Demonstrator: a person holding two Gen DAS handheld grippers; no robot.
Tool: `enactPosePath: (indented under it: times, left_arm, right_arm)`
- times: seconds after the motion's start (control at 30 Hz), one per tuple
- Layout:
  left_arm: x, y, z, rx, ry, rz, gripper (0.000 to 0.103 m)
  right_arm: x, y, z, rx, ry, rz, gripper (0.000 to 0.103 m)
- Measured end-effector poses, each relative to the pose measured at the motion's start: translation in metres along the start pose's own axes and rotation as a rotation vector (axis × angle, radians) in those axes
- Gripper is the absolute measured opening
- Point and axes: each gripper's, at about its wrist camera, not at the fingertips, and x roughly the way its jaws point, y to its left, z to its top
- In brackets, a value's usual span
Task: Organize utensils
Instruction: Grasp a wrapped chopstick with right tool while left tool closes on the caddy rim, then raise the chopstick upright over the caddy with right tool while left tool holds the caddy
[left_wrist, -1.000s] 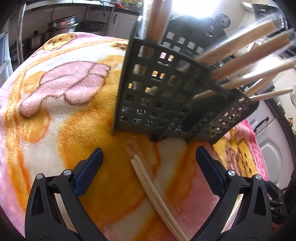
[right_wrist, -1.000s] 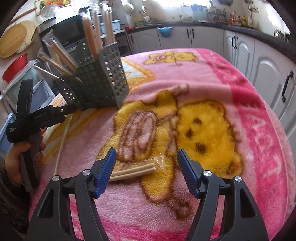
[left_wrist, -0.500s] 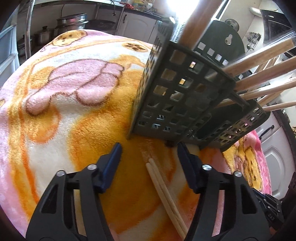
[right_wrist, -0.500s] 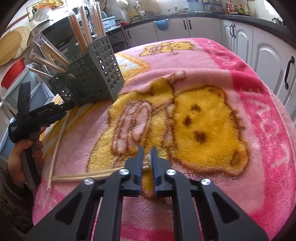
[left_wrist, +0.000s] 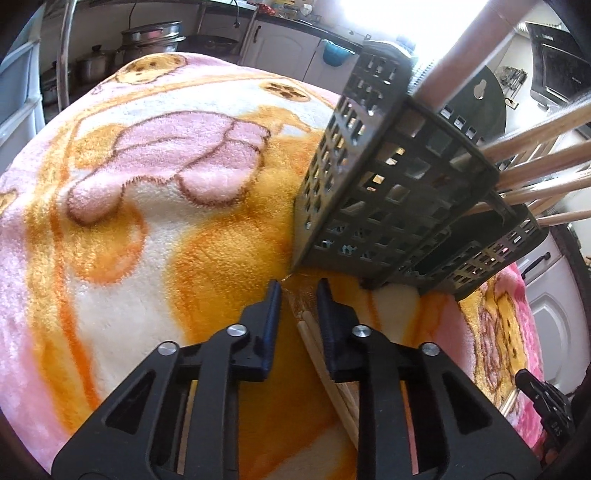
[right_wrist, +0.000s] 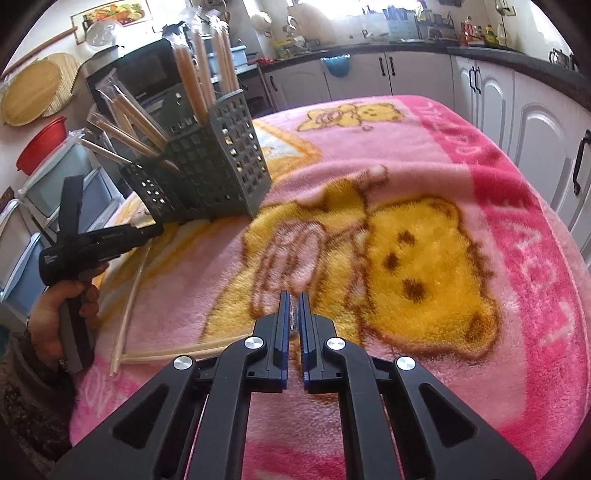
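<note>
The desk is covered by a pink and orange bear-print blanket (right_wrist: 424, 258), and everything can be placed from the dark grey perforated utensil caddy (right_wrist: 207, 173) that stands on the blanket's far left part in the right wrist view. Wrapped wooden chopsticks (right_wrist: 192, 77) stand in the caddy's compartments, some upright in the taller section, others leaning out to the left from the lower one. Just in front of the caddy's base, the left tongs (left_wrist: 298, 291) are narrowed around the wrapped tip of a chopstick pair (left_wrist: 325, 365) that lies flat on the blanket; the sticks run back from the caddy between the two blue-padded fingers, whose pads sit close on either side of the clear wrapper, though whether they truly pinch it cannot be told. In the right wrist view the same left tongs (right_wrist: 147, 230) are seen from the side, held in a hand (right_wrist: 59, 314), with their tips almost touching the caddy's lower front edge. Well in front of the caddy, nearer the blanket's middle, the right tongs (right_wrist: 291, 306) are closed to a thin slit on the crinkled clear wrapper end of a second chopstick pair (right_wrist: 177, 350), which stretches leftward across the blanket from the fingers.
</note>
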Motion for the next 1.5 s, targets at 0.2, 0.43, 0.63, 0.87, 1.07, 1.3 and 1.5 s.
enactPosePath:
  times: [0.2, 0.43, 0.63, 0.87, 1.07, 1.3, 1.5]
  left_arm:
    - [-0.006, 0.013, -0.002, -0.028, 0.01, -0.042, 0.005]
    - [-0.043, 0.018, -0.003, -0.037, -0.067, -0.105, 0.004]
    - [-0.09, 0.01, 0.007, -0.017, -0.172, -0.155, 0.003]
    - [-0.146, -0.013, 0.022, 0.02, -0.319, -0.215, 0.003]
    - [-0.186, -0.029, 0.031, 0.062, -0.408, -0.263, 0.003]
    - [-0.208, -0.046, 0.04, 0.107, -0.461, -0.308, 0.003]
    - [-0.215, -0.058, 0.046, 0.134, -0.481, -0.339, 0.003]
  right_arm:
    - [-0.013, 0.014, 0.01, -0.037, -0.052, 0.016, 0.005]
    - [-0.024, 0.027, 0.022, -0.07, -0.101, 0.044, 0.004]
    - [-0.037, 0.046, 0.035, -0.109, -0.148, 0.087, 0.004]
    - [-0.058, 0.074, 0.053, -0.189, -0.225, 0.12, 0.004]
    - [-0.069, 0.082, 0.063, -0.227, -0.265, 0.128, 0.003]
    - [-0.084, 0.092, 0.071, -0.267, -0.307, 0.138, 0.003]
    - [-0.096, 0.101, 0.076, -0.292, -0.346, 0.155, 0.002]
